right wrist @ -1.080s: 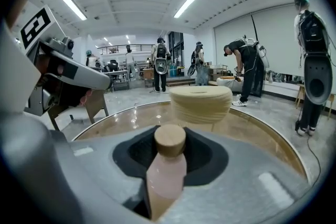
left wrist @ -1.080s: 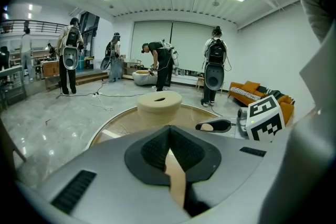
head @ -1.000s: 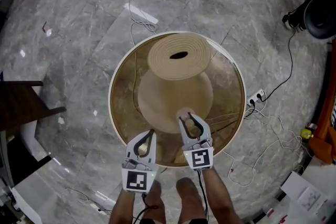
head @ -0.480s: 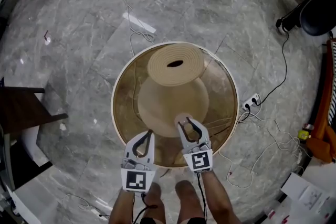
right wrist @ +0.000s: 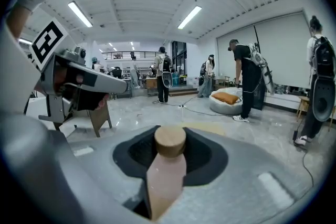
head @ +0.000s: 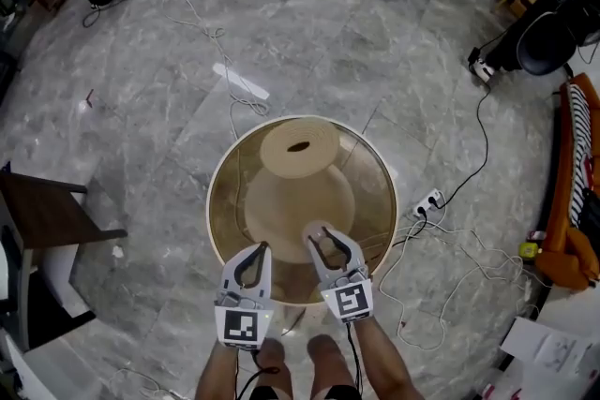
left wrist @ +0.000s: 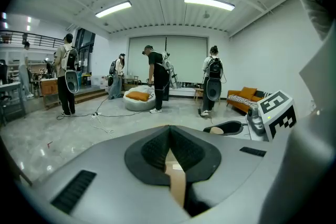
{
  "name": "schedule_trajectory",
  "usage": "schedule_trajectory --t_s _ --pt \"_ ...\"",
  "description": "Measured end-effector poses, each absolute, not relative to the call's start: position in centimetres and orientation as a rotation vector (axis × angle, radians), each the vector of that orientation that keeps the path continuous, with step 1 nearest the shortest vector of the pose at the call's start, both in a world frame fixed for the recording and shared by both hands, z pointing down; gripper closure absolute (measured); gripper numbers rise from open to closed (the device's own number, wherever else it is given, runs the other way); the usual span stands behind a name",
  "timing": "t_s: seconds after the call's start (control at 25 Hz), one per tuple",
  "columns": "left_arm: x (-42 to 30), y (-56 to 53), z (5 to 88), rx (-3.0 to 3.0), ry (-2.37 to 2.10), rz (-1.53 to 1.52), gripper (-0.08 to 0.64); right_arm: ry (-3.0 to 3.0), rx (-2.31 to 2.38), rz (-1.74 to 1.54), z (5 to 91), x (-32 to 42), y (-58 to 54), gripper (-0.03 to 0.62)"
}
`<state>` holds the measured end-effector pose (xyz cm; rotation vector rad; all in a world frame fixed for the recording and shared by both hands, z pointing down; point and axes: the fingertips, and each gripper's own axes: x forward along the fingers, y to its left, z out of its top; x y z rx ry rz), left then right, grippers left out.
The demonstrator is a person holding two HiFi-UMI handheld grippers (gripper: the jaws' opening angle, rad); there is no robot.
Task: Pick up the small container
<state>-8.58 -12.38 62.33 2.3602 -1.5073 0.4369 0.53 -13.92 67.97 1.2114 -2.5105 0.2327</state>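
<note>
Your right tongs (head: pixel 328 244) are part open and clamped on the small container (right wrist: pixel 167 176). It has a slim, pale pink body topped by a round wooden lid (right wrist: pixel 170 140), which is wider than the neck. It stands upright between the two dark pads, with the lid showing just above them. In the head view the container sits over the near part of the round tabletop (head: pixel 223 166). I cannot tell how far it is off the glass.

Your left tongs (head: pixel 263 250) hover just to the left of the right ones, also over the near edge of the tabletop. Their tips are pressed together and hold nothing.

The tabletop is clear amber-tinted glass with a thin pale rim. A broad, pale wooden base (head: pixel 298 192) shows through it, topped on the far side by a ringed disc with a dark slot.

Around the tabletop the floor (head: pixel 122 136) is grey, veined stone tile strewn with cables (head: pixel 483 145). A power strip (head: pixel 429 200) lies just to its right. A dark chair (head: pixel 42 211) stands well to its left, and an orange sofa (left wrist: pixel 244 98) well to its right. Beyond it, several people (left wrist: pixel 156 78) stand near an orange beanbag (left wrist: pixel 139 97). Strip lights (left wrist: pixel 209 2) run across the ribbed white ceiling.
</note>
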Motion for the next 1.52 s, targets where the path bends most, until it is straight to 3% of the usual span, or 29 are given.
schedule_trajectory --t_s 0.88,1.52 --pt "-7.8 -5.2 38.6 2.616 -1.527 0.419 0.543 -2.549 1.354 0.113 39.4 3.3 -5.8 0.468" --pt "-8.9 2.2 31.5 2.665 -1.534 0.392 0.544 -2.459 1.495 0.056 31.9 6.9 3.5 0.468"
